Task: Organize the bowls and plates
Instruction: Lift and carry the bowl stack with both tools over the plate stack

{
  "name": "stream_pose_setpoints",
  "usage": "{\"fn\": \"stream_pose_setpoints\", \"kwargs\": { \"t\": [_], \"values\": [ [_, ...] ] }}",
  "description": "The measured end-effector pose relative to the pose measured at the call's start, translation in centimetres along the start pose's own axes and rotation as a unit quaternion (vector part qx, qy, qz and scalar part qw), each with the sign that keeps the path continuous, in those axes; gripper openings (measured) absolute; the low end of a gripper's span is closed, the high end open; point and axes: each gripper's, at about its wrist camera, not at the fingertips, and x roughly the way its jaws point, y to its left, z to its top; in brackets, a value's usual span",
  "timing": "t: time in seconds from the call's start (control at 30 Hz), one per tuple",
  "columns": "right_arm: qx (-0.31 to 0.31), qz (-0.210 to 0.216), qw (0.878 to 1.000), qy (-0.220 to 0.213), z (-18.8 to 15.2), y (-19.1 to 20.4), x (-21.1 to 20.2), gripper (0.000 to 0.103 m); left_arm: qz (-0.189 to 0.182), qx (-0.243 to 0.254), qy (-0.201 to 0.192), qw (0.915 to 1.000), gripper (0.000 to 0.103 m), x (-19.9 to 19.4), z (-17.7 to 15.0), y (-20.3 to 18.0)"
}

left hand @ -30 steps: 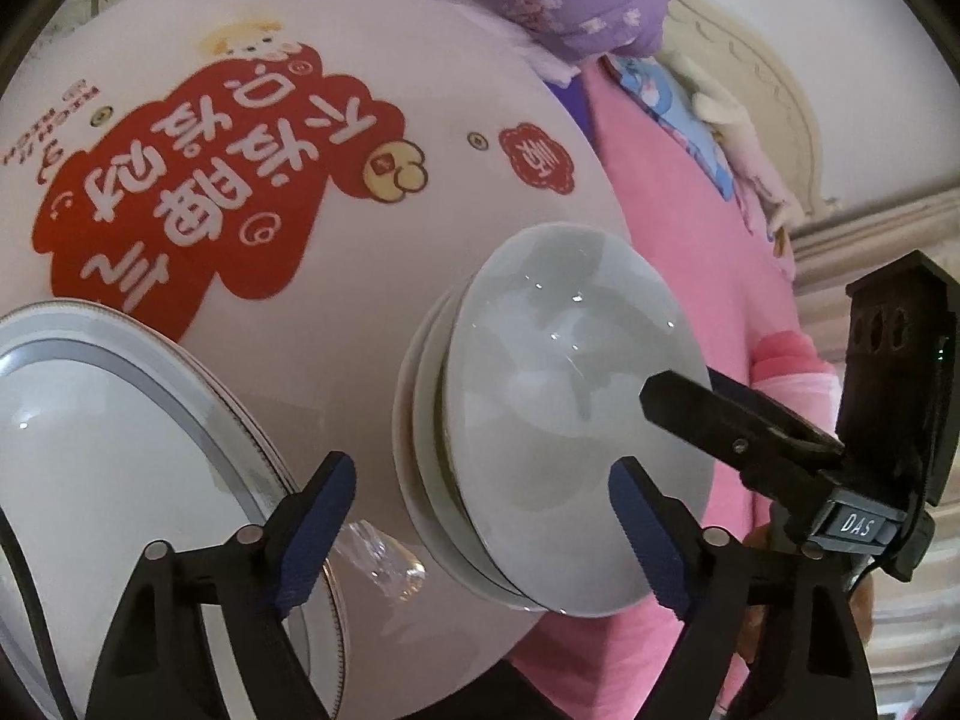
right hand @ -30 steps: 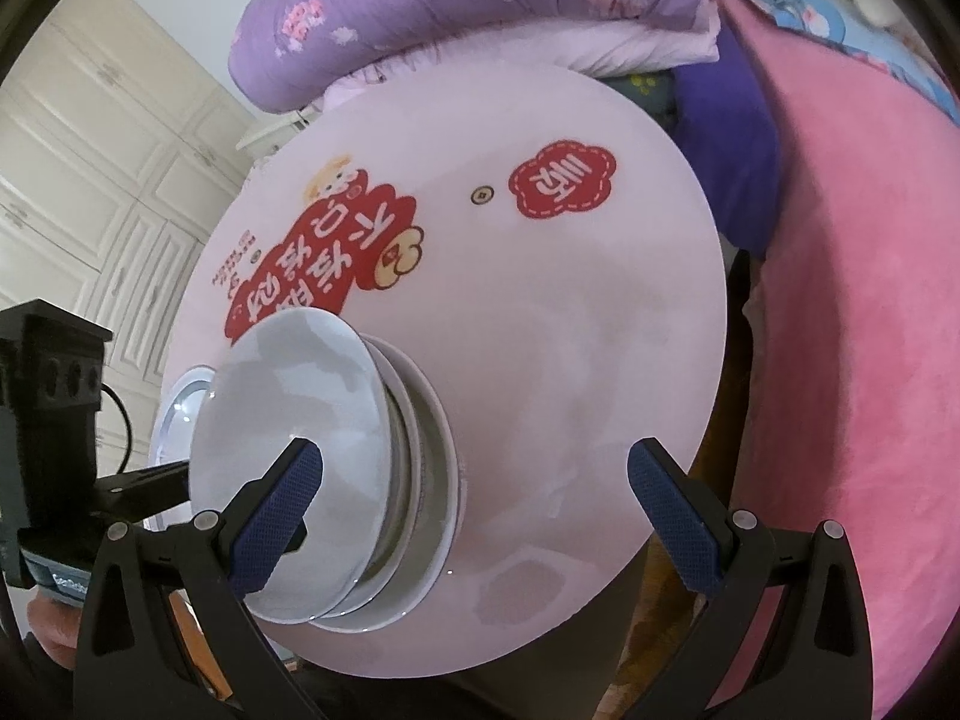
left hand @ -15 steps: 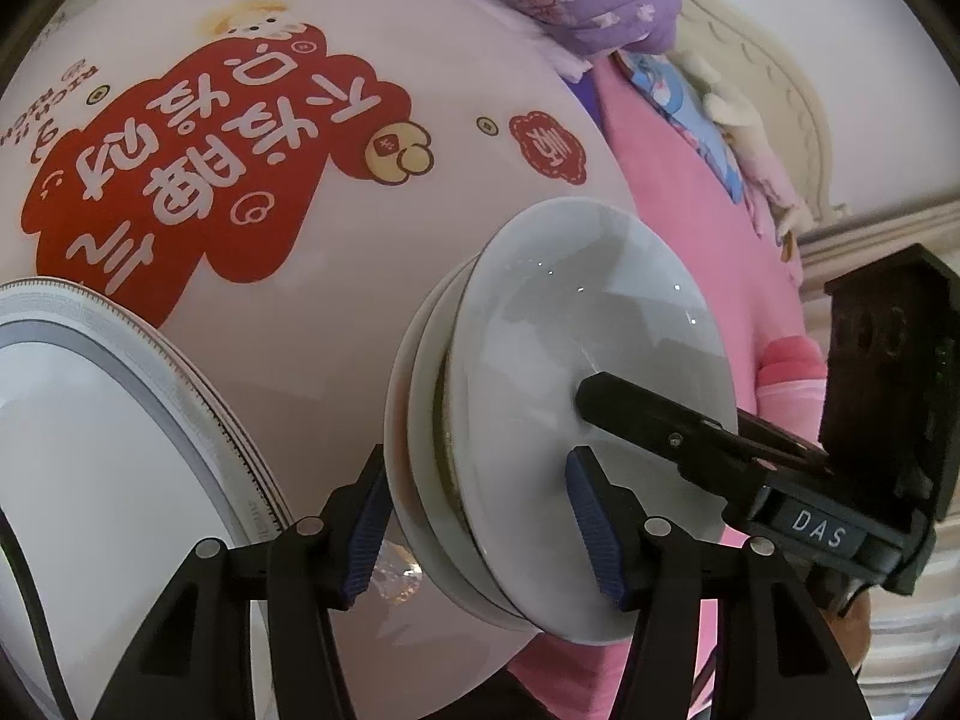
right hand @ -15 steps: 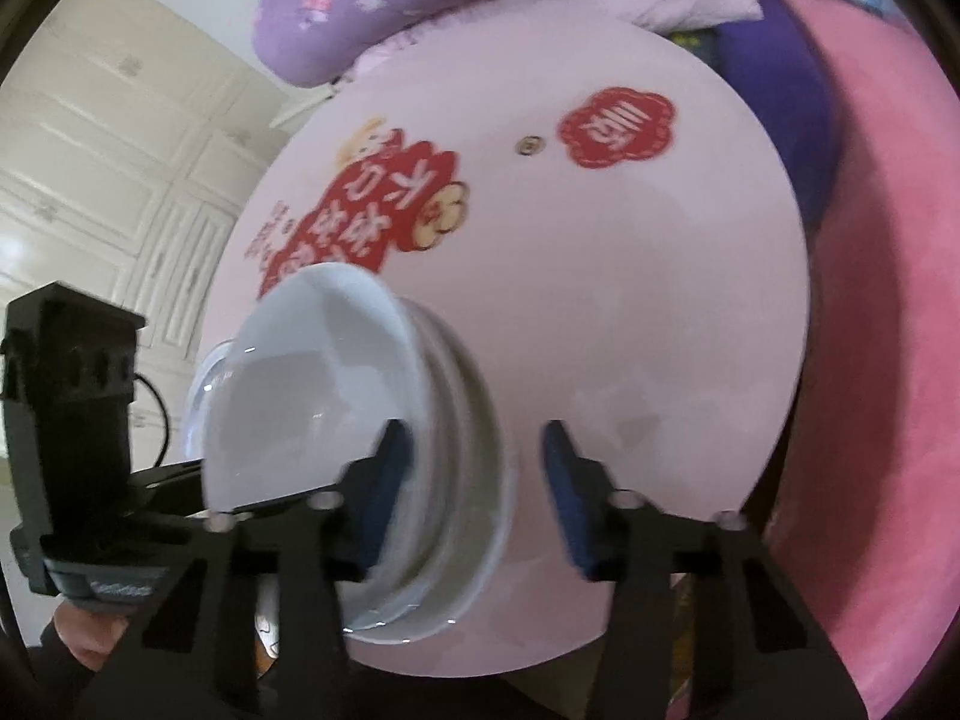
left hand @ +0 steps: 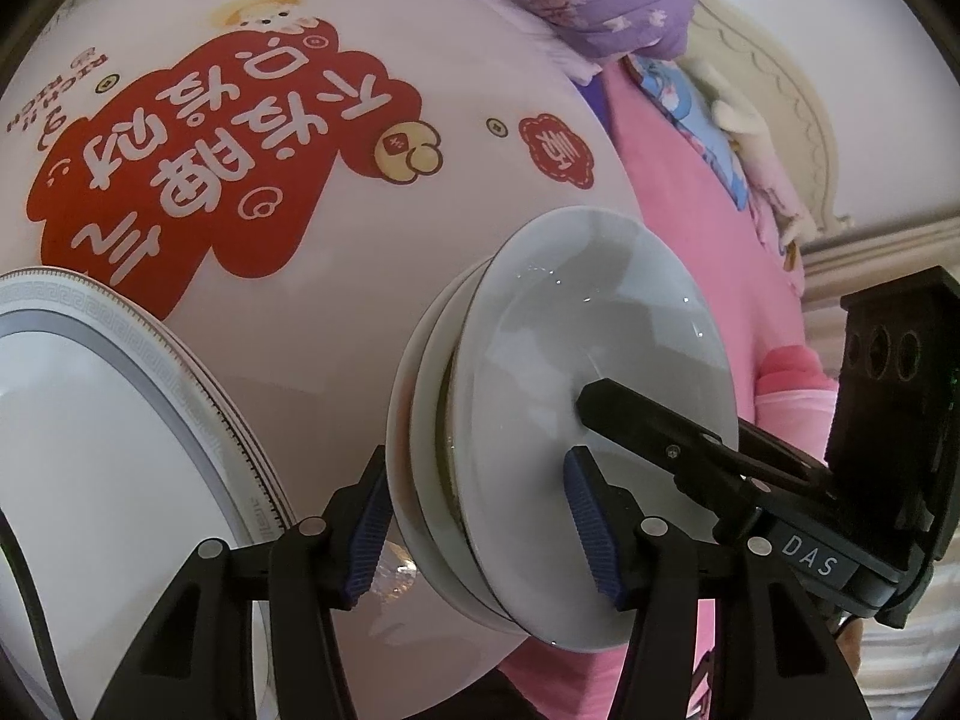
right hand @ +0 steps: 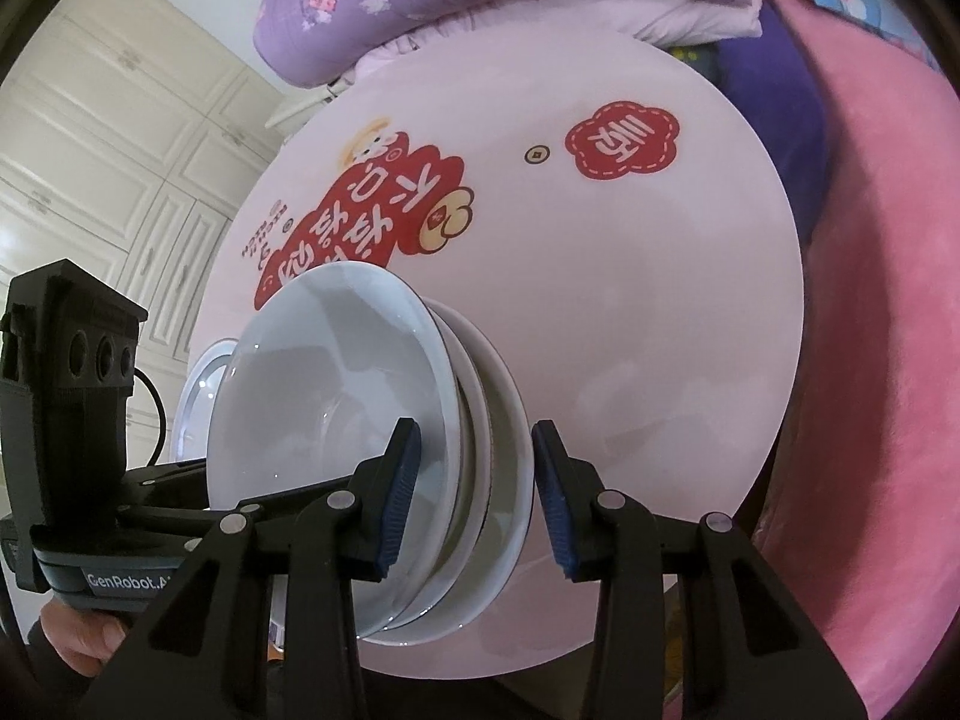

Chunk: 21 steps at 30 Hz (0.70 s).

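Two grippers clamp one stack of white bowls (left hand: 600,384) on the round table (left hand: 420,252). The left gripper (left hand: 480,534) and right gripper (right hand: 474,492) each pinch its rim, jaws narrowed. A patterned plate (left hand: 120,396) lies nearby.

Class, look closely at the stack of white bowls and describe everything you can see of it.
The stack of white bowls looks like three glossy, glazed ceramic pieces nested together, the top one wide, shallow and empty. It stands on the round pink table near its front edge, right of the grey-rimmed plates. Both grippers clamp it from opposite sides: the left gripper and the right gripper each have one pad inside the top bowl and one outside under the lower rims.
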Motion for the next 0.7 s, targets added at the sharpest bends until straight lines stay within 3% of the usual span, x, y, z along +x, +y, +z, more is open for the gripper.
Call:
{"fn": "stream_pose_setpoints", "kwargs": {
  "t": [0.7],
  "values": [
    [0.005, 0.001, 1.0, 0.001, 0.61, 0.2, -0.45, 0.041, 0.007, 0.005, 0.006, 0.9999, 0.051, -0.46, 0.32, -0.35]
  ]
}}
